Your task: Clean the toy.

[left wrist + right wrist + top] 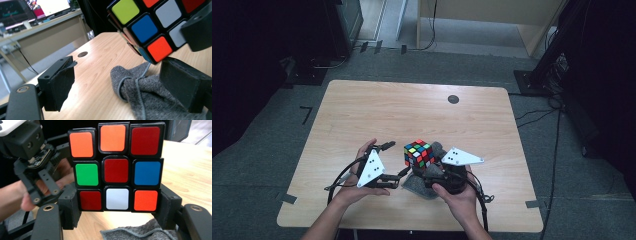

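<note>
While the cube (116, 167) is clamped by its bottom layer in the R gripper (117, 216), it's held just above the cloth (419, 186).
L gripper (393, 161) is set just left of the cube, jaws parted wide w/ nothing between; one jaw sits under the cube's near corner. Cube is squarish, no long axis. Cloth lies beneath, touching neither cube face; table (362, 110) beyond the cube is bare but for a dark disc (453, 99).

No legible text, label, brand, number or sign appears on any surface. The monitor screens (32, 10) at the upper left of the left gripper view show coloured content too blurred to read. The cube's (116, 167) stickers are plain colours, unmarked.
</note>
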`<state>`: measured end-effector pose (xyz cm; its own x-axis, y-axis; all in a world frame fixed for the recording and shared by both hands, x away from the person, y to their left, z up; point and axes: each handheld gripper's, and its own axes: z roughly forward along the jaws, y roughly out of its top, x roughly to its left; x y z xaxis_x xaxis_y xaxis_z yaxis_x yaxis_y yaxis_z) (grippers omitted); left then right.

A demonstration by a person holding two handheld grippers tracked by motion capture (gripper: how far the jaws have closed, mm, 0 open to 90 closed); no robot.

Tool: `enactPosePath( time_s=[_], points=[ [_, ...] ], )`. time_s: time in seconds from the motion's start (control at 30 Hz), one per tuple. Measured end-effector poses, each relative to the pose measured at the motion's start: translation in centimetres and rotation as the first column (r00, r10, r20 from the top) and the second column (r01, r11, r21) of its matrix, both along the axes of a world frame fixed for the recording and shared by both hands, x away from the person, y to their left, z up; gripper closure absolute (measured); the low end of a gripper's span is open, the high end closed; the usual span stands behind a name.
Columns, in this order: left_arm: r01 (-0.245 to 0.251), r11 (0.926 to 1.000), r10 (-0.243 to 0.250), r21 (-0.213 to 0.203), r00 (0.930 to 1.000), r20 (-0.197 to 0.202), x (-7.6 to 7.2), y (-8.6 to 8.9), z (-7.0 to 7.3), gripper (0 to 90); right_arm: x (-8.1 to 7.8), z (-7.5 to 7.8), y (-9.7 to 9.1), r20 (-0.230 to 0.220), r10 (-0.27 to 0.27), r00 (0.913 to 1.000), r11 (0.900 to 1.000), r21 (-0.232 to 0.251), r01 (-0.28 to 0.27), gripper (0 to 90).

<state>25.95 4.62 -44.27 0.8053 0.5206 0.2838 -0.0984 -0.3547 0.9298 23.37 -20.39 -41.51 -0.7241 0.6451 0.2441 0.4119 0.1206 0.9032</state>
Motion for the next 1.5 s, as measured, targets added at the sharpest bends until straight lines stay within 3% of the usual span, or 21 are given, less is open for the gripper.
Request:
enactPosePath(
  time_s=[0.07,0.13,0.33,0.47,0.53,0.6,0.67,0.73,0.8,0.83,0.9,0.97,1.03,1.13,1.3,1.5],
  points=[
    [0.006,0.9989,-0.009,0.047,0.9987,0.05,0.0,-0.4,-0.1,14.2,-0.1,0.1,0.2,-0.007,0.004,1.0,0.9999,-0.011,-0.004,34.0],
    [0.017,0.9976,-0.022,0.067,0.9972,0.072,-0.1,-0.7,-0.3,14.4,-0.2,0.1,0.4,-0.023,0.008,0.9997,0.9999,-0.014,-0.008,34.0],
    [0.044,0.9978,-0.05,0.05,0.9891,0.138,-0.4,-1.0,-0.9,14.8,-0.1,-0.1,0.7,-0.08,0.023,0.9965,0.9992,-0.031,-0.026,34.0],
    [0.08,0.9954,-0.089,0.053,0.9774,0.192,-0.6,-1.4,-1.4,16.2,0.1,0.0,0.7,-0.141,0.019,0.9898,0.999,-0.037,-0.025,33.9],
    [0.097,0.993,-0.109,0.067,0.9722,0.207,-0.8,-1.7,-1.6,18.2,0.2,0.0,0.9,-0.169,0.035,0.9851,0.9973,-0.057,-0.045,33.9],
    [0.115,0.9896,-0.131,0.086,0.9679,0.214,-0.9,-1.9,-1.8,26.6,0.2,0.0,1.1,-0.199,0.042,0.979,0.9959,-0.07,-0.057,33.8],
    [0.118,0.9909,-0.128,0.066,0.9738,0.188,-0.8,-1.8,-1.8,28.6,0.2,0.1,0.9,-0.208,0.036,0.9775,0.9959,-0.074,-0.052,33.5],
    [0.092,0.9943,-0.1,0.054,0.9794,0.176,-0.6,-1.6,-1.8,30.1,0.2,0.3,0.1,-0.203,0.032,0.9787,0.9994,0.018,-0.029,23.6],
    [0.062,0.9978,-0.065,0.026,0.9878,0.141,-0.3,-1.1,-1.6,30.4,0.4,0.5,-0.9,-0.205,0.039,0.978,0.9943,0.105,-0.018,14.7],
    [0.045,0.999,-0.044,-0.002,0.9922,0.117,-0.1,-0.7,-1.5,30.5,0.4,0.7,-1.6,-0.17,0.02,0.9852,0.9918,0.128,0.002,13.8],
    [0.02,0.9986,-0.017,-0.048,0.9979,0.062,0.3,0.0,-1.2,31.1,0.2,0.9,-2.6,-0.106,-0.041,0.9935,0.992,0.115,0.054,14.1],
    [-0.006,0.9957,0.006,-0.093,1.0,0.001,0.8,0.9,-0.8,31.3,0.4,0.6,-3.4,-0.061,-0.097,0.9934,0.9914,0.082,0.102,16.8],
    [-0.025,0.9914,0.021,-0.129,0.999,-0.039,0.9,1.6,-0.4,31.4,0.6,0.1,-4.0,-0.053,-0.118,0.9916,0.9897,0.076,0.121,18.7],
    [-0.021,0.9845,0.0,-0.174,0.9933,-0.116,1.1,2.5,0.2,31.6,0.9,-0.7,-4.9,-0.028,-0.162,0.9864,0.9839,0.072,0.163,22.3],
    [-0.015,0.9814,-0.024,-0.192,0.9801,-0.197,1.1,3.0,0.0,31.9,1.5,-2.4,-5.1,0.014,-0.193,0.9812,0.9809,-0.026,0.193,24.1],
    [-0.029,0.9778,-0.026,-0.208,0.9661,-0.257,1.8,3.7,-0.7,31.9,2.2,-4.6,-4.5,-0.033,-0.158,0.987,0.9835,-0.095,0.154,20.8]
  ],
)
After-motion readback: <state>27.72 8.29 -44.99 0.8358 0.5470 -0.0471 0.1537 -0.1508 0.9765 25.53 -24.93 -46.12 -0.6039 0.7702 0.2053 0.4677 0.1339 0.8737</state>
